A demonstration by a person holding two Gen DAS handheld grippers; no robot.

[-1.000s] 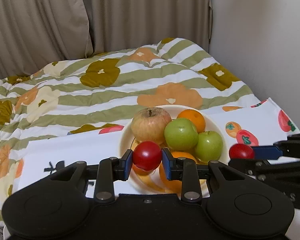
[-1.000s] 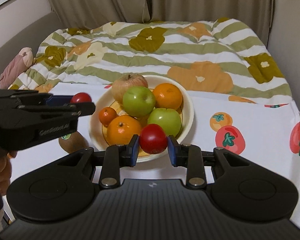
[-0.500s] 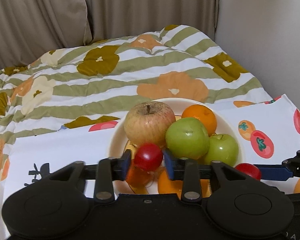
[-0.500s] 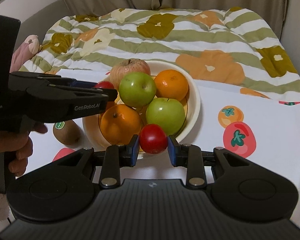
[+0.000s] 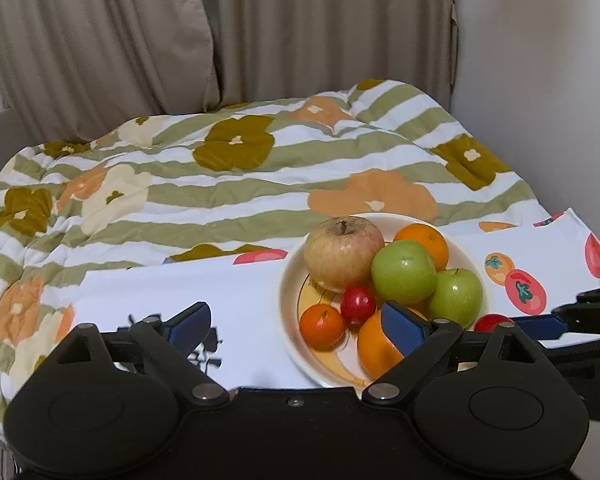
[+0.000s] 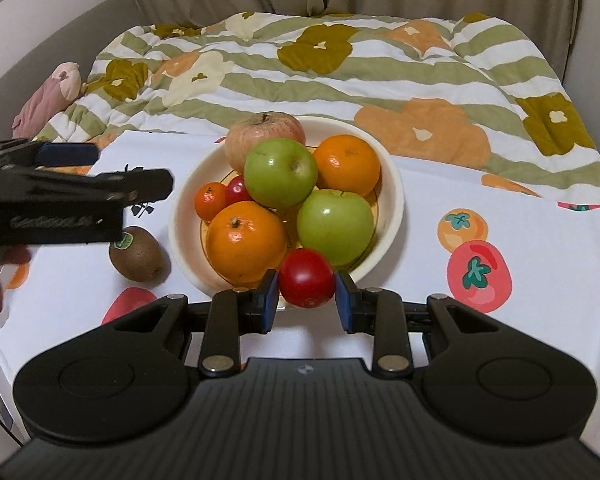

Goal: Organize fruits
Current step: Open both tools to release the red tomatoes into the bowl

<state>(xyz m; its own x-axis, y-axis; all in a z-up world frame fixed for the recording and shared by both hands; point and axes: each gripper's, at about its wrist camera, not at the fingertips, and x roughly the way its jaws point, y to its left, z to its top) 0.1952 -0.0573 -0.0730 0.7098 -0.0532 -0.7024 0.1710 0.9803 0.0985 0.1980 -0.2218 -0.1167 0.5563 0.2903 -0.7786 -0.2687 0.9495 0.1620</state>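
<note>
Left claw (image 5: 296, 326) opening, empty; kiwi (image 6: 137, 254) beside fruit-crowded bowl (image 6: 394, 200).

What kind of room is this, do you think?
Probably a bedroom: a flowered striped quilt lies over what looks like a bed, beige curtains hang behind it, and a bowl of fruit sits on a fruit-printed cloth.

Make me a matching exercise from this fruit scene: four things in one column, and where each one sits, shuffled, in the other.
Things:
1. kiwi
2. held red fruit
3. small tangerine
4. pink plush toy

Places:
A. between the right gripper's pads
B. on the striped quilt
C. in the bowl, at its left edge
D. on the cloth, left of the bowl

Pairs: 1-D, 2-A, 3-C, 4-B
</note>
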